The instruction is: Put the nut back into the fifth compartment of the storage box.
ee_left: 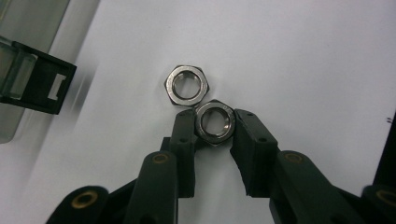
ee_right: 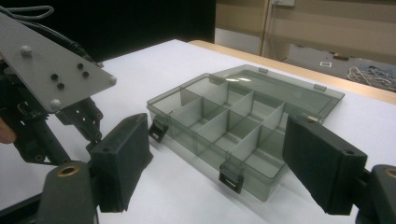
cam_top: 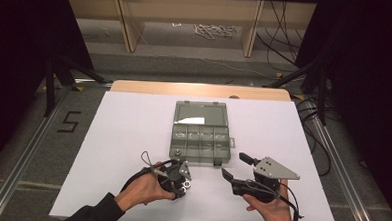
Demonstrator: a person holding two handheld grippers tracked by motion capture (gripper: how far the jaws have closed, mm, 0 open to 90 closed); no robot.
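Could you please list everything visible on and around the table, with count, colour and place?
hex nuts: two, silver steel, on the white sheet near the table's front left; one between the left gripper's jaws, the other just beyond and touching it.
compartment box: one, smoky transparent grey with black latches, lid open, table centre.
white sheet: one, covering the wooden table.
cord: one white pile, on the floor beyond the table.
left gripper: one, black, pads against the nearer nut.
right gripper: one, black, jaws wide open, aimed at the box.
hands: two, holding the grippers.
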